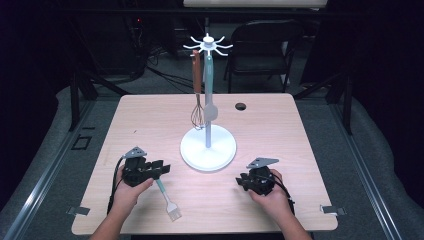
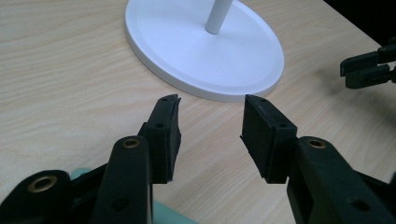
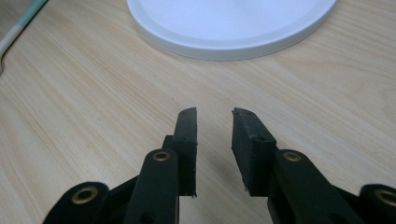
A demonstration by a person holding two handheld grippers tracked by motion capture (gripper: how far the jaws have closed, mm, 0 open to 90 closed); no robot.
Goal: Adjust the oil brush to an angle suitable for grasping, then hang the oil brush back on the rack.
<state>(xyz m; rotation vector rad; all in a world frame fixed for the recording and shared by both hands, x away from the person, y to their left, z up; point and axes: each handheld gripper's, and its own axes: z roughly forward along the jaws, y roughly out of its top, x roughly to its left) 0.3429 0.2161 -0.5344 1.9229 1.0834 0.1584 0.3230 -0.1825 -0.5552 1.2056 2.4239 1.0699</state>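
High view: left claw [image 1: 162, 168] over brush [image 1: 168, 202], seemingly unlabelled.

Each hand carried a matt black two-jaw gripper. The left gripper [image 1: 161, 169], on the near-left side of the white stand base [image 1: 208, 148], was blocky, topped by a grey three-cornered plate, and a black cable looped from its rear past the wrist. The right gripper [image 1: 241, 181], near-right of that base, bore the same grey plate and a black cable at its back. In the left gripper view, the jaws were thick rectangular black pads with a rough face, each fixed by small dark screws to a smooth black arm with brass-ringed holes. The right gripper view showed the same pads and brass rings. The forearms were bare, without sleeves.
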